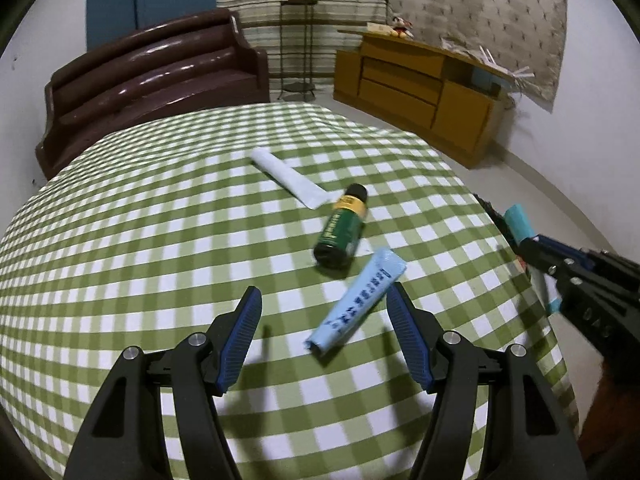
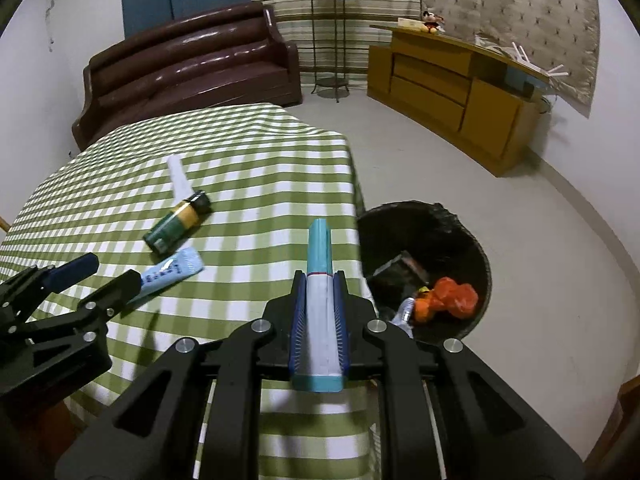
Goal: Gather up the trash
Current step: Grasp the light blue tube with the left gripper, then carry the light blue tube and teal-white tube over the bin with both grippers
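On the left, the green-checked surface (image 1: pixel 120 240) lies bare out to its far edge by the brown sofa (image 1: pixel 152 80). The left gripper (image 1: pixel 322 312) hovers with its jaws apart, and a light blue tube (image 1: pixel 356 304) lies on the cloth between its fingers, untouched. Just beyond lie a dark green bottle (image 1: pixel 340 228) on its side and a white tube (image 1: pixel 288 178), both near the middle. The right gripper (image 2: pixel 320 280) is clamped on a teal and white tube (image 2: pixel 319 280) close to the surface's right edge. Past that edge, on open floor, stands a black bin (image 2: pixel 472 248) holding orange scraps.
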